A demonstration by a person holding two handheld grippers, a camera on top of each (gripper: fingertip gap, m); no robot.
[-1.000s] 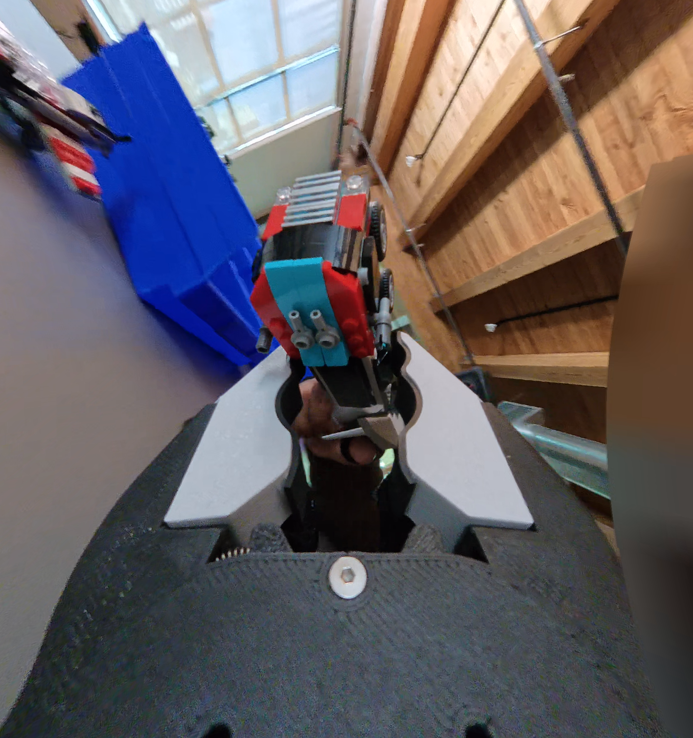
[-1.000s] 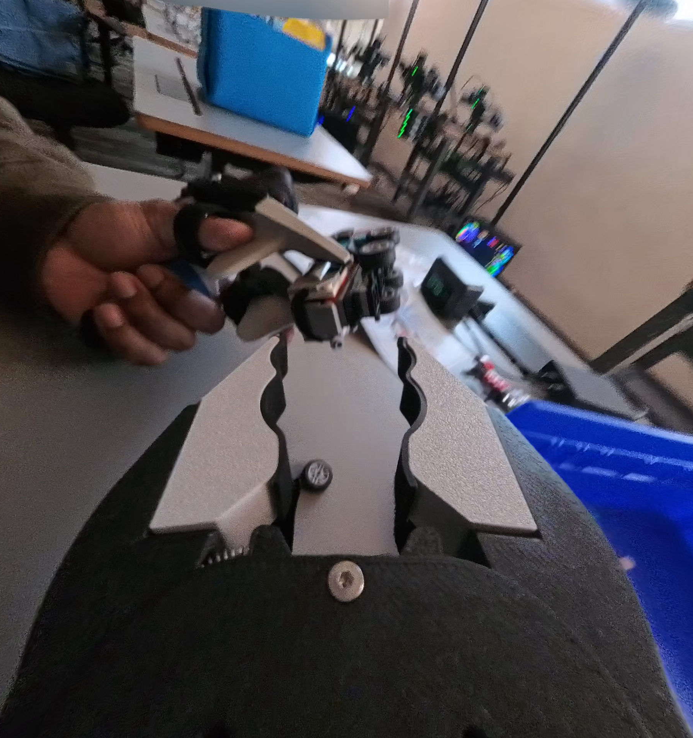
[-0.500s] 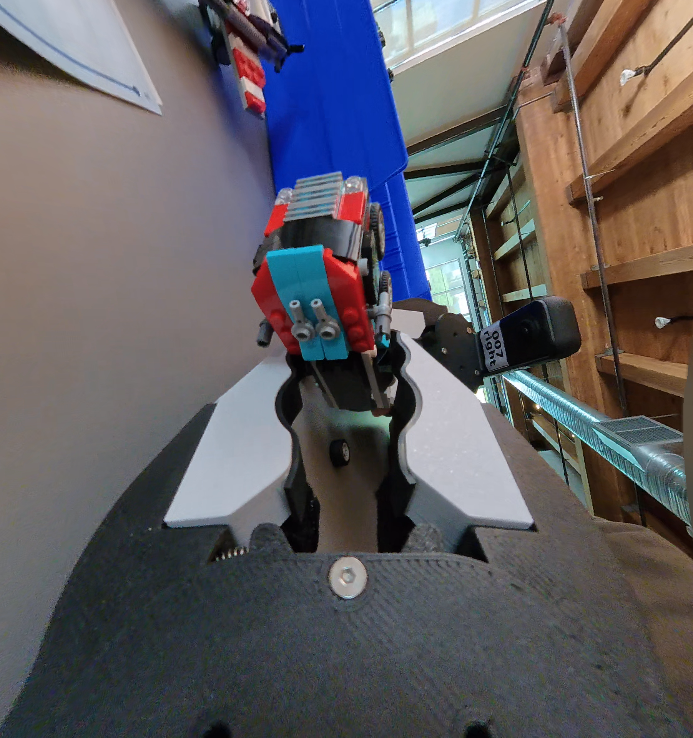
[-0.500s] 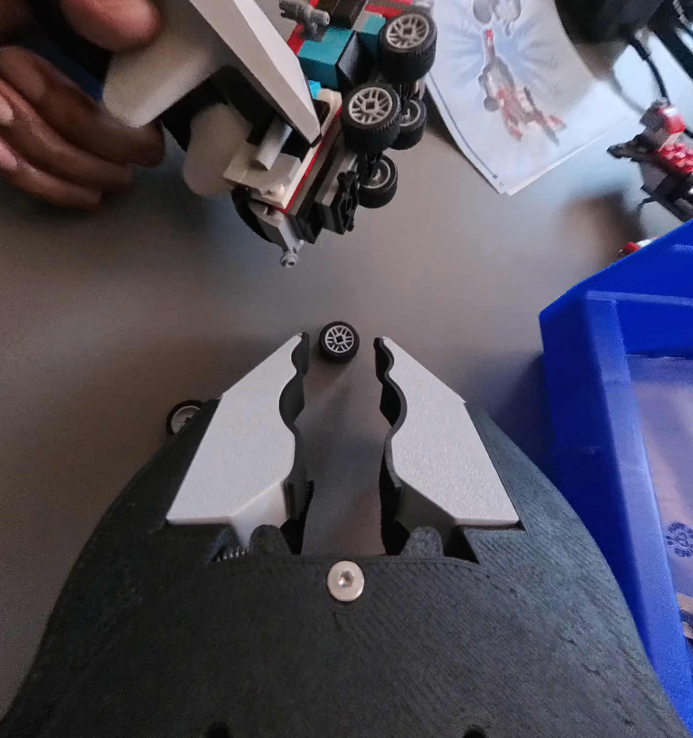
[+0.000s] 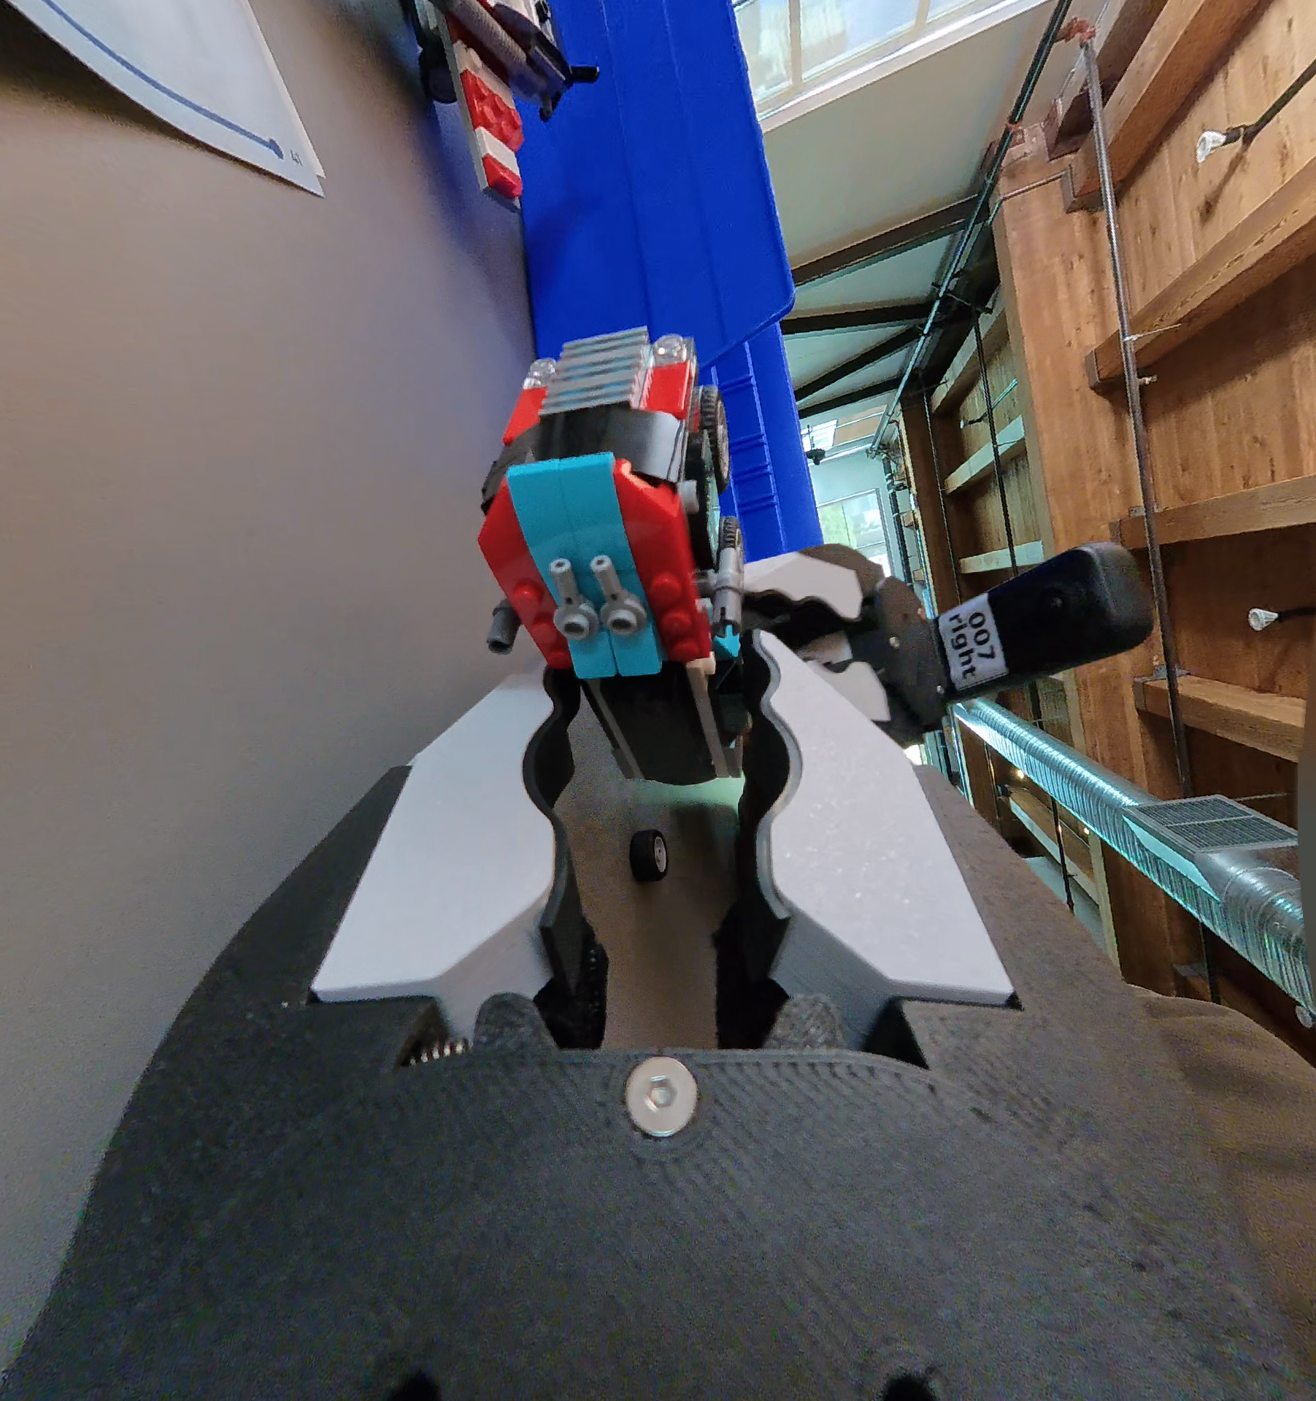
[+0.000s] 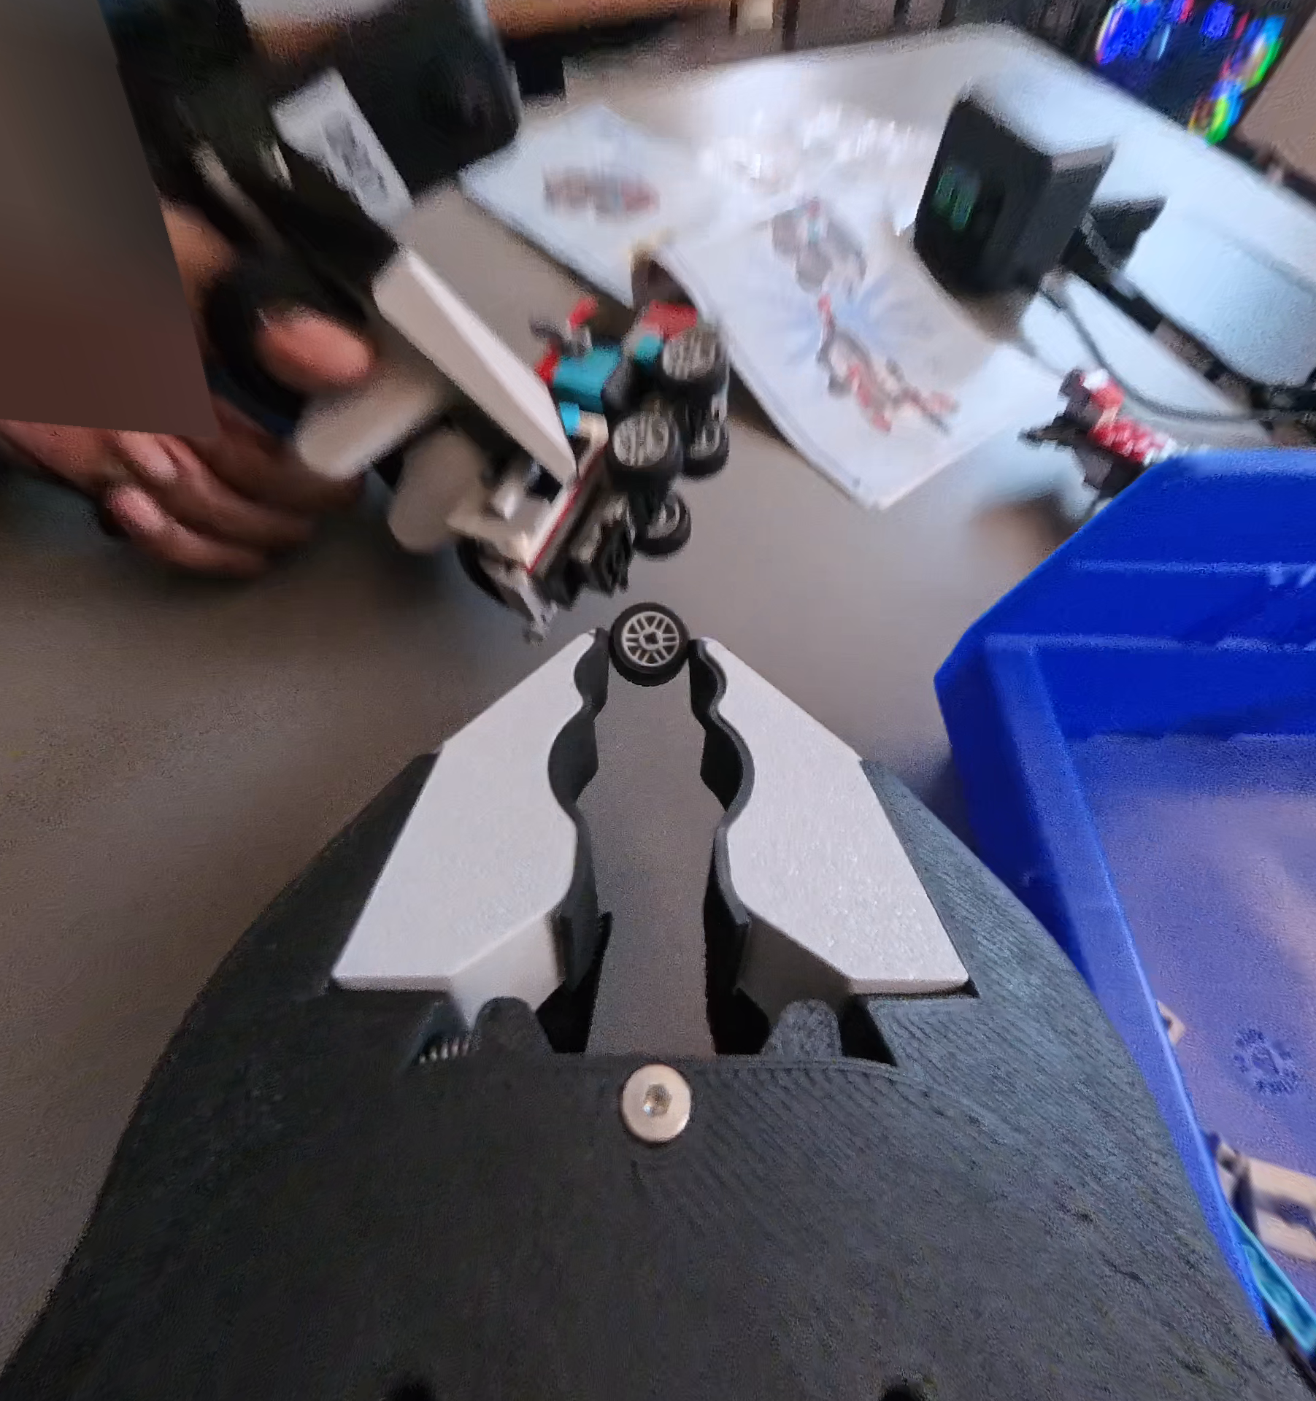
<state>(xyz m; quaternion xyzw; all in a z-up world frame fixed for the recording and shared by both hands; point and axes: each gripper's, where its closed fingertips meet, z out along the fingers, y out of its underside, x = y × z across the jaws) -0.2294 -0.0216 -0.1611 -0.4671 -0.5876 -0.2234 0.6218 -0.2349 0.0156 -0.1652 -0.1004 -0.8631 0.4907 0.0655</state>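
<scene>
Truck (image 5: 609, 561), red/teal/black brick build, clamped between left gripper (image 5: 651, 682) pads at its black rear end, nose pointing away from the camera, held in the air above the table (image 5: 184, 531). Seen tipped on its side in the right wrist view (image 6: 601, 470), grey-hubbed wheels facing out, blurred. Hand (image 6: 207, 470) on the left gripper's handle, left of the truck.

Left of the truck in the left wrist view: paper sheet (image 5: 184, 83) lying on the table. Above the truck: second small red/white/black brick build (image 5: 495, 83) on the table, next to the blue bin (image 5: 662, 189). Below the truck, on the table between the left fingers: loose small black wheel (image 5: 648, 855), touching neither pad.

Right of the truck: right gripper (image 5: 814, 614) close beside the truck's wheel side, black camera body (image 5: 1049, 614) with white label behind it. Wood shelving (image 5: 1208, 379) and ribbed metal duct (image 5: 1140, 849) further right.

Right wrist view, just below the truck: right gripper (image 6: 648, 652) closed on a small wheel (image 6: 648, 644), black tyre, grey spoked hub facing the camera, both fingertips pressed on the tyre. Wheel just short of the truck's underside, not touching.

Right of the truck: printed sheets (image 6: 829, 326) on the table, black box (image 6: 1003, 205) with a green glow beyond them, small brick build (image 6: 1117, 432) by the blue bin's rim. Blue bin (image 6: 1094, 682) right of the right gripper, blurred small parts inside.
</scene>
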